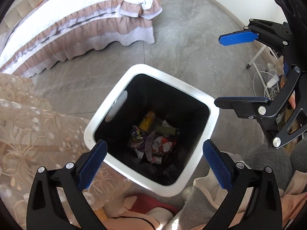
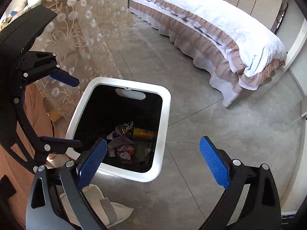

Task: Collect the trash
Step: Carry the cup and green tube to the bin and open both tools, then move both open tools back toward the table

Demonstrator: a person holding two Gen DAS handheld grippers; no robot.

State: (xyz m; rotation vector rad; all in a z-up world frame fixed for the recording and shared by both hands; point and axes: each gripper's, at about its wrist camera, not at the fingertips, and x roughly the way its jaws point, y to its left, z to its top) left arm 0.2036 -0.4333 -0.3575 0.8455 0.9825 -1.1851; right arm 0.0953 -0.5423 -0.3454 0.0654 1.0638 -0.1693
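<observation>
A white-rimmed bin (image 1: 193, 90) with a black inside stands on the grey floor. At its bottom lie crumpled wrappers (image 1: 155, 145) and a yellow can (image 1: 146, 122). My left gripper (image 1: 153, 150) is open and empty, right above the bin's opening. My right gripper (image 1: 218, 70) is open and empty beside the bin's right rim. In the right wrist view the bin (image 2: 163, 118) sits centre left with the wrappers (image 2: 122, 147) and can (image 2: 144, 133) inside; my right gripper (image 2: 151, 153) hovers over its near right corner and my left gripper (image 2: 76, 113) over its left edge.
A bed (image 1: 80, 25) with a frilled skirt stands behind the bin, also in the right wrist view (image 2: 220, 30). A lace-covered table (image 1: 25, 122) is left of the bin. A white wheeled rack (image 1: 264, 69) stands at right. Slippers (image 2: 103, 205) lie near the bin.
</observation>
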